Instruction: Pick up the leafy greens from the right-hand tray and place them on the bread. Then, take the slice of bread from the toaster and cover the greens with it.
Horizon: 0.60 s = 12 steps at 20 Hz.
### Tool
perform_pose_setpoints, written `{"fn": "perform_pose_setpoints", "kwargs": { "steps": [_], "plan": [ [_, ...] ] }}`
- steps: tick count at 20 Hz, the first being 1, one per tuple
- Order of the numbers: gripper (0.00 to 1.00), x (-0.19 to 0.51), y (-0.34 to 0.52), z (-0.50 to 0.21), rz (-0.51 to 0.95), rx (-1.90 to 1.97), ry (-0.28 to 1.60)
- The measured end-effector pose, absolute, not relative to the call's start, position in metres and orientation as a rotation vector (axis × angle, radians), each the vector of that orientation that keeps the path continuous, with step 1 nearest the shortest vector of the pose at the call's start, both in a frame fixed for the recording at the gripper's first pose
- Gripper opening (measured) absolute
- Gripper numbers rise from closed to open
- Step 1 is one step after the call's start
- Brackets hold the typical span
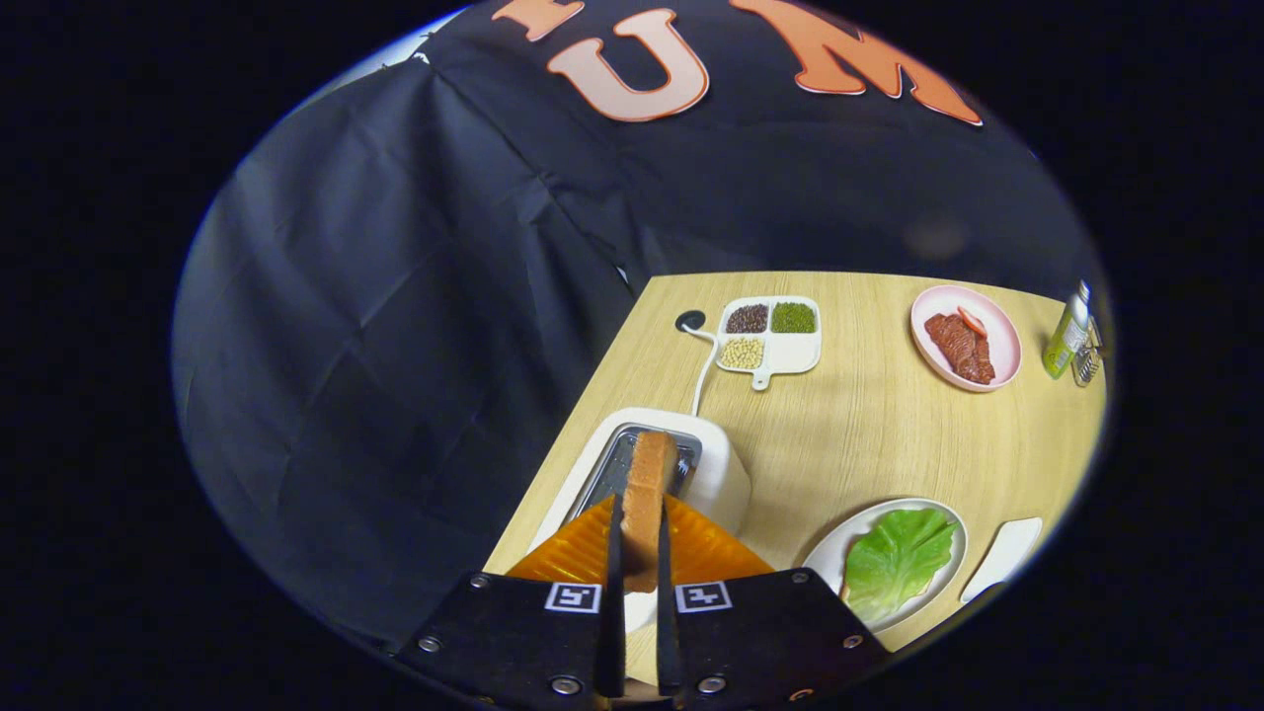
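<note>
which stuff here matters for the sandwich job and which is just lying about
For the job: tongs shut on the brown bread slice; white toaster; green leafy lettuce on its white plate.

Lying about: white divided dish of beans; pink plate with red meat; green bottle.

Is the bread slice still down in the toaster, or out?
Out. The gripper is shut on the bread slice, held upright above the toaster slot.

Golden-brown bread slice [647, 494]; white toaster [719, 474]; green leaf [897, 561]; pink plate [997, 336].
</note>
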<state>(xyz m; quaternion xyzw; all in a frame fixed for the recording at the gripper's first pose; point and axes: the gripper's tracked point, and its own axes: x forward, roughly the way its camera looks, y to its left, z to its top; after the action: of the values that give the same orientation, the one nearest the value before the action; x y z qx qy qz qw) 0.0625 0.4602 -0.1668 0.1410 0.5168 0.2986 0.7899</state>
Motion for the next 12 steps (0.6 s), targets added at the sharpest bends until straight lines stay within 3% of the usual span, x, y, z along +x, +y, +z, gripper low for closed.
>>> {"fn": "perform_pose_setpoints", "kwargs": {
  "steps": [12],
  "plan": [
    [0.13, 0.045, 0.36, -0.152, 0.642, 0.442, 0.973]
  ]
}}
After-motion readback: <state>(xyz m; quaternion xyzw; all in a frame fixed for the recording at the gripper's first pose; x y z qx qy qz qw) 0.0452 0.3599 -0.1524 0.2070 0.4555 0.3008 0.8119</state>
